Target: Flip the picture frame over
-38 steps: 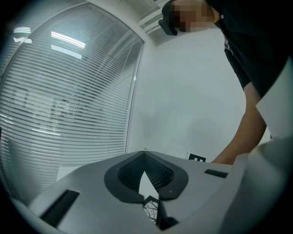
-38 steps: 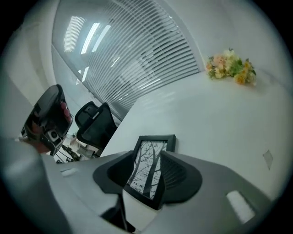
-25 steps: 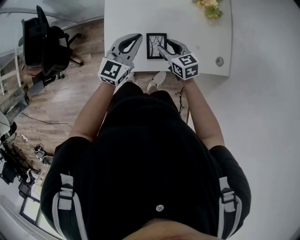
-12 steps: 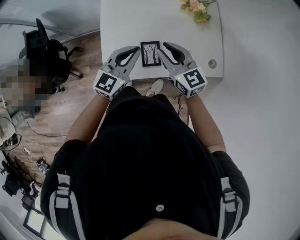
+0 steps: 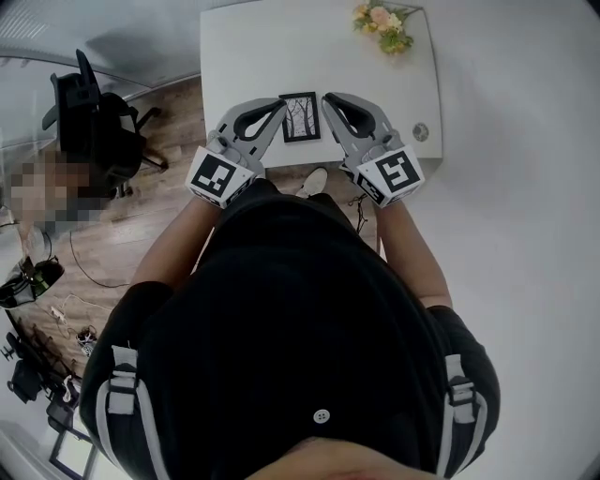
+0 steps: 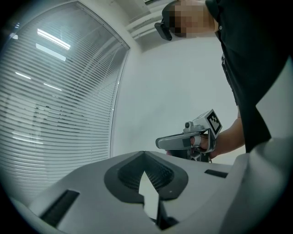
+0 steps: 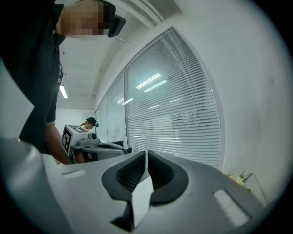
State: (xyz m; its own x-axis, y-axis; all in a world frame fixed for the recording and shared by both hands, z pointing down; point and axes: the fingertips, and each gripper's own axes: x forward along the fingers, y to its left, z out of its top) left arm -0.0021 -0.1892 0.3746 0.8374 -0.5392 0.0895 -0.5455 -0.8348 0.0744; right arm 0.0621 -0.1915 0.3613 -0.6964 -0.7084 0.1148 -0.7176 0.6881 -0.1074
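The picture frame (image 5: pixel 300 117), black-edged with a tree drawing facing up, lies flat on the white table (image 5: pixel 244 56) near its front edge. My left gripper (image 5: pixel 280 103) hovers at the frame's left side, its jaws shut and empty (image 6: pixel 144 152). At the frame's right side is my right gripper (image 5: pixel 327 97); its jaws are closing, almost together, with nothing between them (image 7: pixel 146 152). Both grippers point level, well above the table, and neither touches the frame. Each gripper view shows the other gripper (image 6: pixel 183 140) (image 7: pixel 98 145), but not the frame.
A bunch of flowers (image 5: pixel 384 23) stands at the table's far right, and a round grommet (image 5: pixel 421 132) sits near its right front corner. A black office chair (image 5: pixel 98 122) stands on the wood floor to the left. Window blinds (image 7: pixel 174 123) fill the wall ahead.
Both grippers have risen off the table and away from the frame. The right gripper's jaws, open at the frame's right edge before, have come together. The frame lies where it was.
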